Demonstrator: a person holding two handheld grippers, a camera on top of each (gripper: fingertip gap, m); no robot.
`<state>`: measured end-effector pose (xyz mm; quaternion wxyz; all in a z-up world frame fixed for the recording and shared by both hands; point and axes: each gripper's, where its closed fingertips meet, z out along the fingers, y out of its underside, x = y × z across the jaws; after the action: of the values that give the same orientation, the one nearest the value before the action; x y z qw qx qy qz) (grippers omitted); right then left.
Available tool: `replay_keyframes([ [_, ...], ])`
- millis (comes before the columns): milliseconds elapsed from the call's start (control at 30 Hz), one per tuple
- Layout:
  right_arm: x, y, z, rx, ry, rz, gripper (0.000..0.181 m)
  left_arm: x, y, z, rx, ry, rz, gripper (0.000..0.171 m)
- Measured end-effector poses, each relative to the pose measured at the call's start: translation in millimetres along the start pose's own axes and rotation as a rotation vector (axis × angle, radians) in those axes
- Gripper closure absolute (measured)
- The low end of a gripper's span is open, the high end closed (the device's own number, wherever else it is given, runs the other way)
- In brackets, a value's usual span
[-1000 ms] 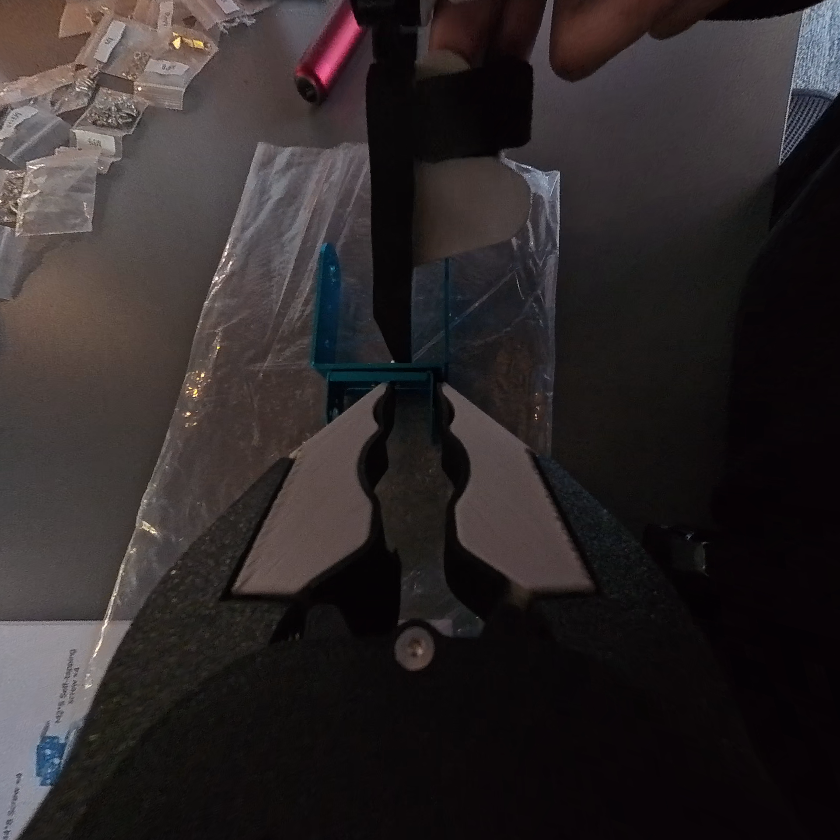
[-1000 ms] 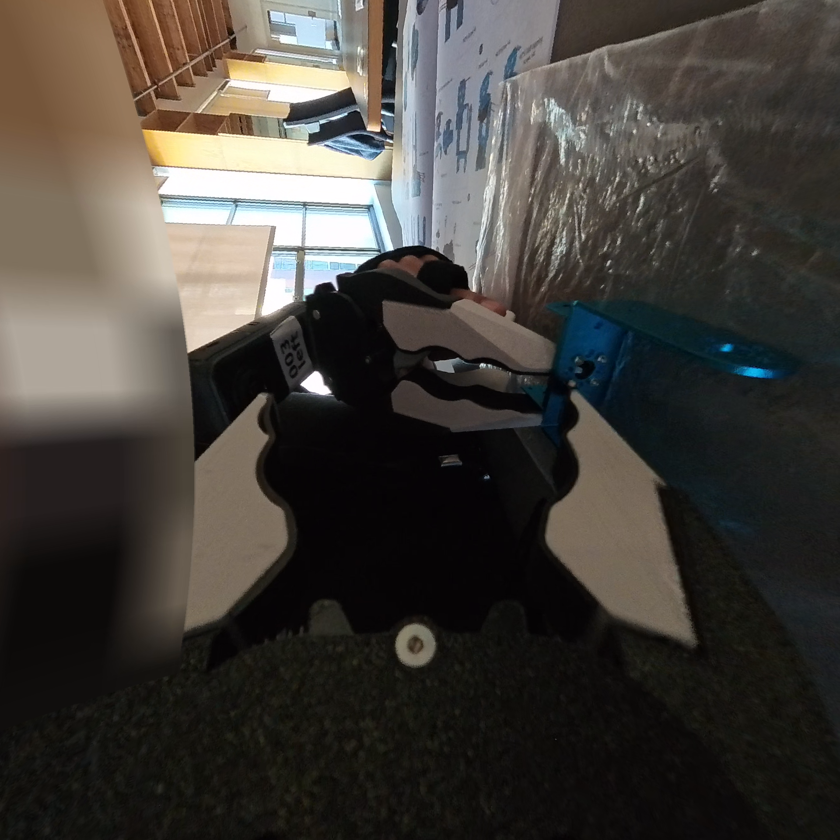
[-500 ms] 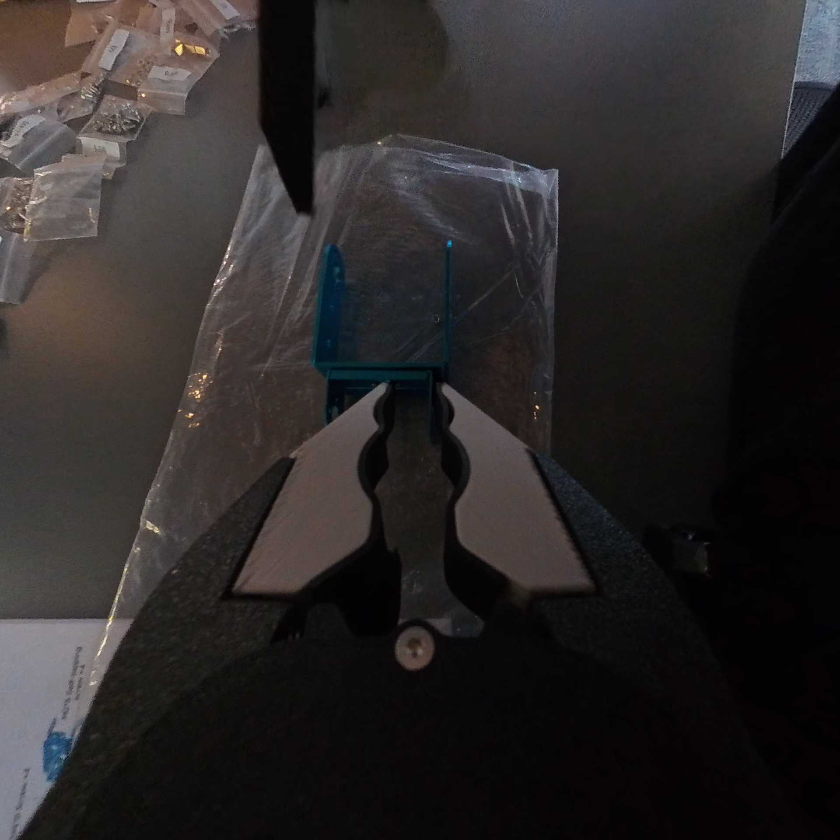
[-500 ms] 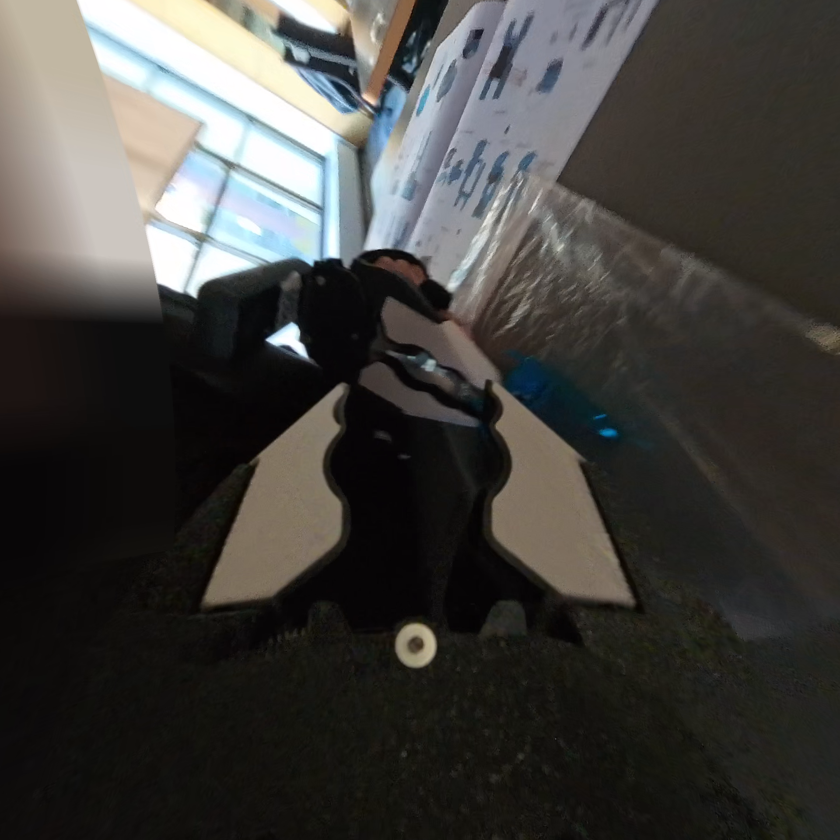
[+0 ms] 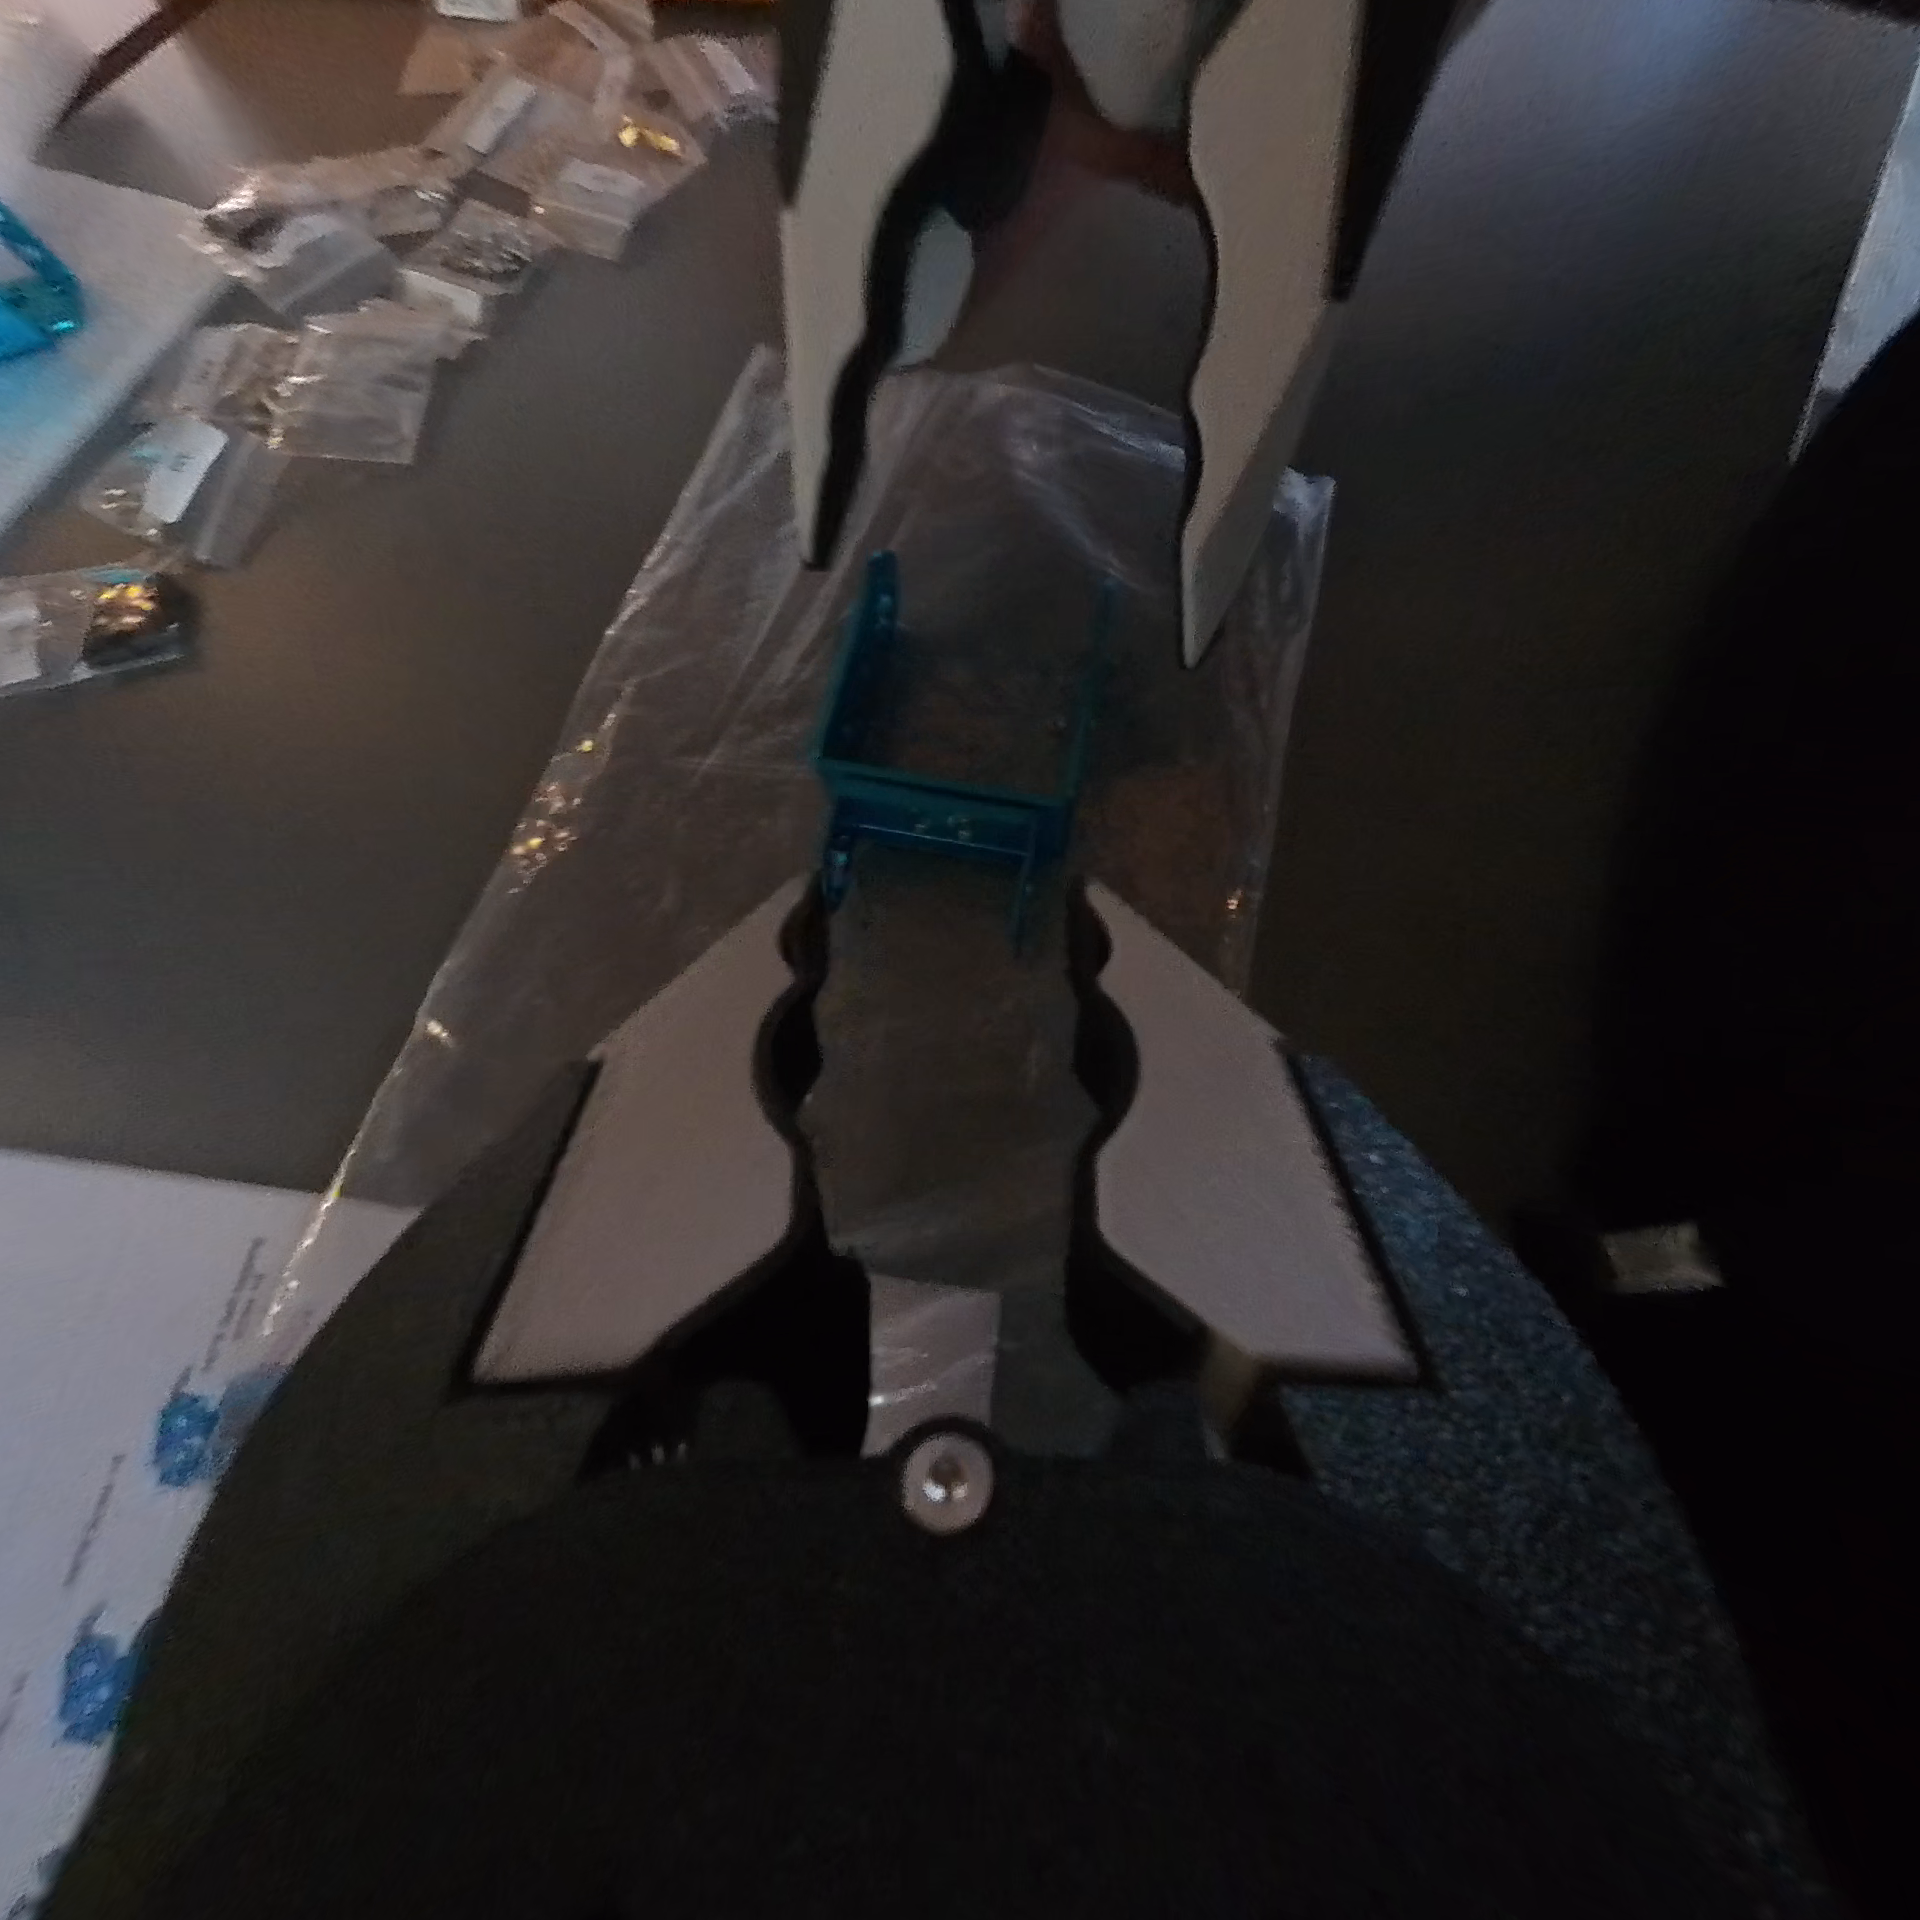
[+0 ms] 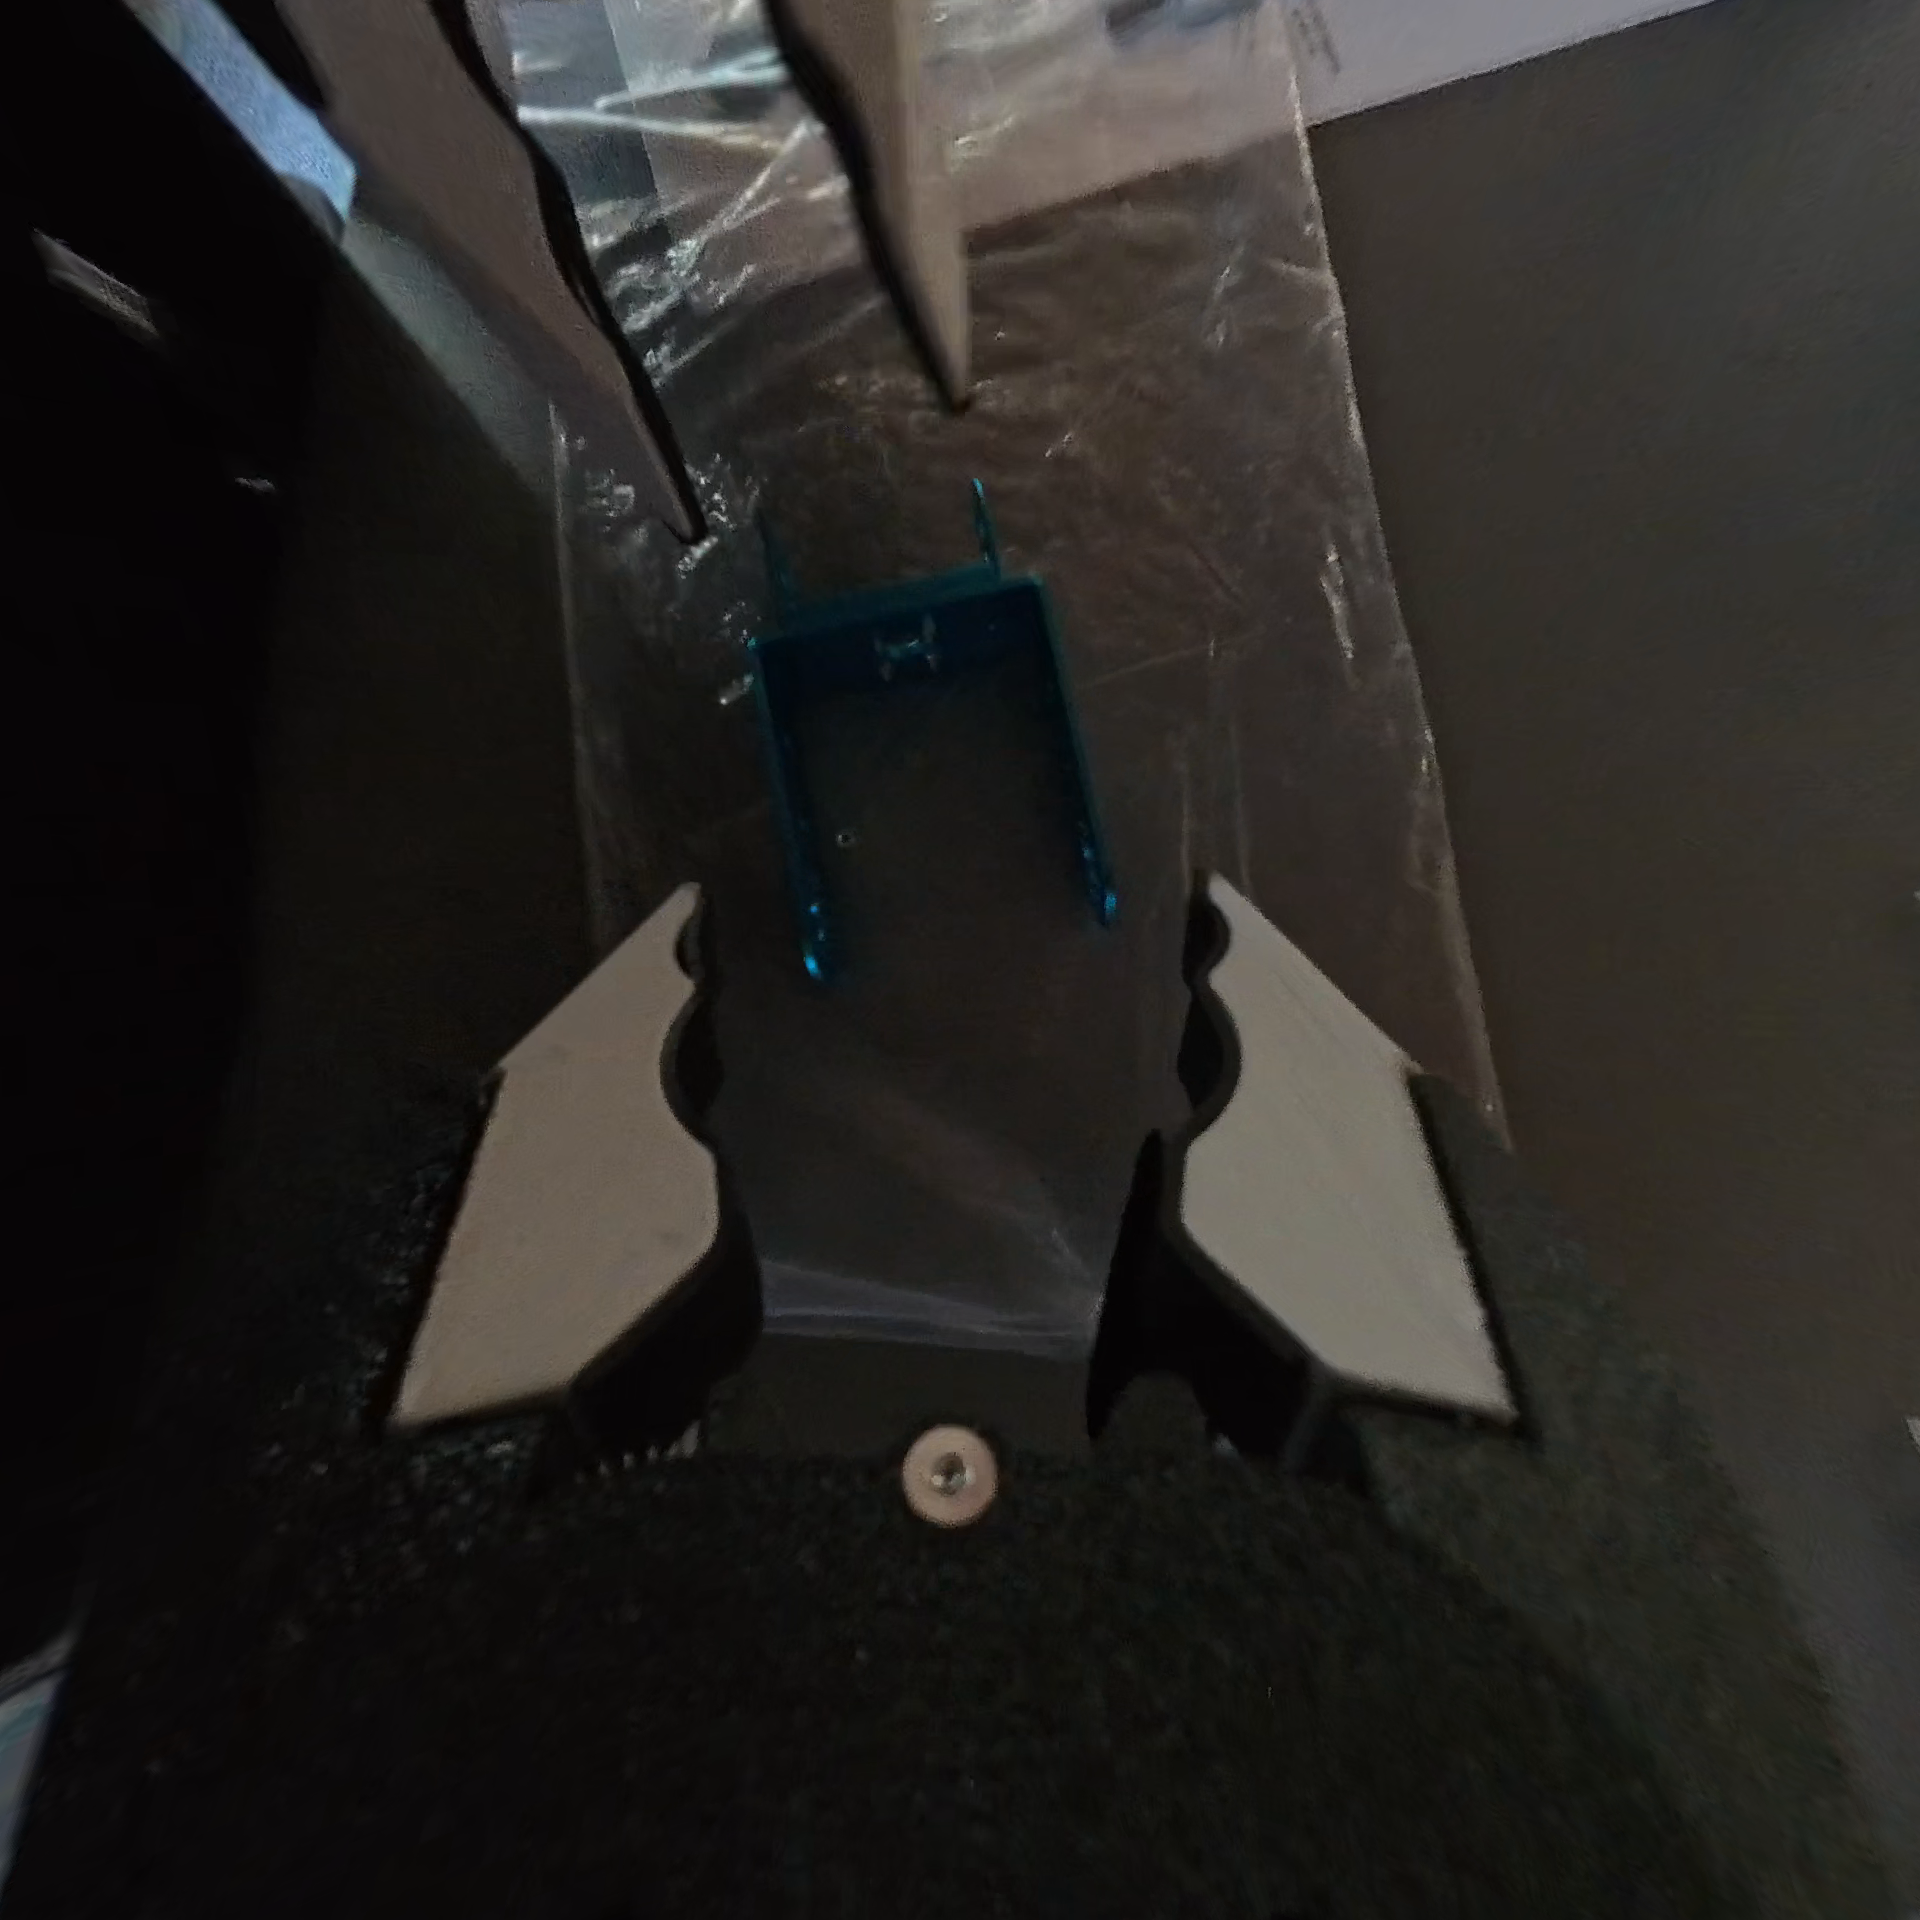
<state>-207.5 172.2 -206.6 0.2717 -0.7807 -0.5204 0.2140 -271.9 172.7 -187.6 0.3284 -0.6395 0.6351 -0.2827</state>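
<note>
A blue metal U-shaped bracket (image 5: 935, 816) lies on a clear plastic bag (image 5: 675, 779) on the dark table. My left gripper (image 5: 945, 914) is open. Its fingertips stand just outside the bracket's near short legs and do not grip them. My right gripper (image 5: 1008, 608) comes in from the far side, open and empty, with its tips just beyond the bracket's long arms. In the right wrist view the bracket (image 6: 904, 623) lies on the bag (image 6: 1195, 675) just ahead of my open right gripper (image 6: 948, 894). The left gripper (image 6: 821, 468) faces it from the top.
Several small bags of screws (image 5: 343, 270) lie at the upper left of the table (image 5: 260, 831). A white printed sheet (image 5: 125, 1351) lies at the lower left. Another blue part (image 5: 26, 301) sits at the far left edge. A dark mass fills the right side. Some 8 cm of space lies between my two pairs of fingers.
My left gripper has opened, let go of the bracket and drawn back a little. My right gripper has swung round from the side and now faces the left one across the bracket.
</note>
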Motion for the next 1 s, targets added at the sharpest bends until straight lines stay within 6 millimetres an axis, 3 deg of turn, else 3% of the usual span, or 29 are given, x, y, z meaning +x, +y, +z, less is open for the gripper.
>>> replay_keyframes([
  [67, 2, 2, 4, -0.004, 0.0, -0.024, 0.098, -10, -1, -1, 0.011, -0.015, -0.009, 0.104],
  [167, 3, 3, 6, -0.004, 0.0, -0.071, 0.116, -7, 0, 13, -0.025, 0.073, 0.038, 0.091],
  [300, 1, 0, 4, 0.015, -0.009, -0.099, 0.119, 5, 0, 40, -0.082, 0.146, 0.148, 0.093],
  [367, -1, -6, 3, 0.041, -0.014, -0.121, 0.12, 4, -4, 46, -0.073, 0.144, 0.147, 0.106],
  [533, -5, -25, -5, 0.1, -0.081, -0.177, 0.119, 3, -11, 27, -0.038, 0.1, 0.101, 0.107],
  [633, 9, -28, -20, 0.117, -0.045, -0.24, 0.116, -7, -1, 11, -0.069, 0.007, 0.093, 0.107],
  [700, 8, -22, -25, 0.082, -0.087, -0.291, 0.139, -17, 11, 2, -0.089, -0.046, 0.056, 0.107],
  [733, 1, -18, -23, 0.042, -0.145, -0.312, 0.149, -21, 17, -1, -0.097, -0.065, 0.035, 0.107],
  [833, -18, -13, -10, -0.071, -0.225, -0.411, 0.154, -30, 27, -5, -0.129, -0.125, 0.011, 0.107],
  [1000, -18, 0, 10, -0.254, -0.226, -0.497, 0.163, -30, 25, -6, -0.133, -0.151, 0.001, 0.107],
])
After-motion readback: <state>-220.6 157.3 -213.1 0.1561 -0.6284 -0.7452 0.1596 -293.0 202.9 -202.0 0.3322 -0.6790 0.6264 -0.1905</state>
